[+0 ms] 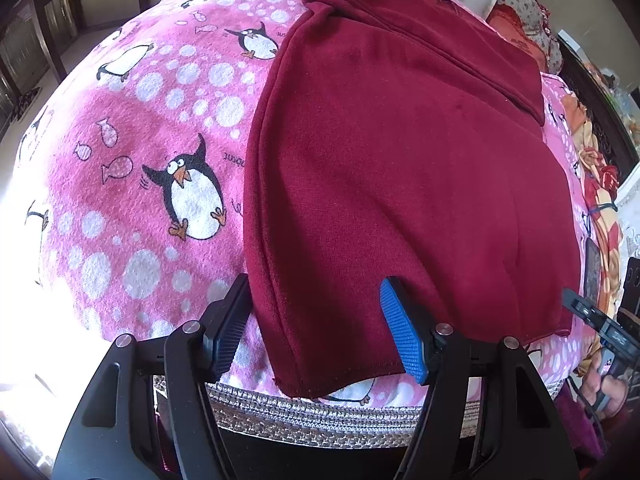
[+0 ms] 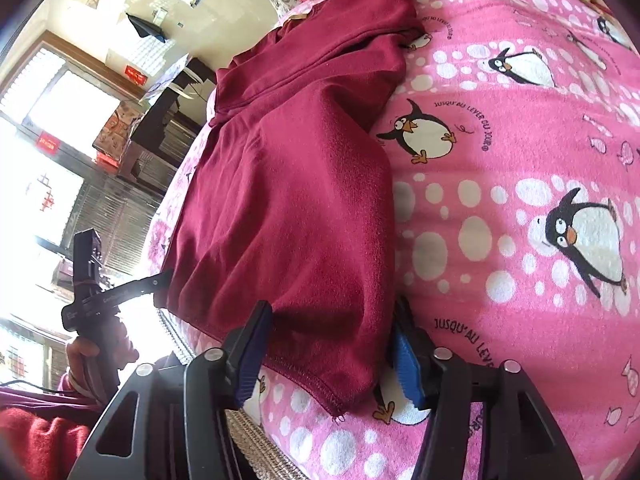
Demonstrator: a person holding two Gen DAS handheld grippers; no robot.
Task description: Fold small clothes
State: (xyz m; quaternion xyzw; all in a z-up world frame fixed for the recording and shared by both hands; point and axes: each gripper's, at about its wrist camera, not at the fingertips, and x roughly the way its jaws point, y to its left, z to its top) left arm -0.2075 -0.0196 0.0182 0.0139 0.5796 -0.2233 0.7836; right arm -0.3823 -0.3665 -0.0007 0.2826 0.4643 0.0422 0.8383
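Lying lengthwise away from us on the pink penguin blanket [image 1: 132, 184], the maroon garment [image 1: 400, 168] points its hem toward us; our left gripper [image 1: 320, 328] and right gripper [image 2: 332, 348] straddle its near corners, jaws apart.

Garment [image 1: 400, 168]: dark red knit cloth, matt, with a soft, faintly fuzzy nap and stitched hems. Blanket [image 1: 132, 152]: pink printed fleece, matt and slightly pilled. Left gripper [image 1: 316, 328]: matt black plastic with silvery metal pins; its pads [image 1: 402, 332] are blue, finely ribbed, rubbery. Right gripper [image 2: 330, 354]: the same.
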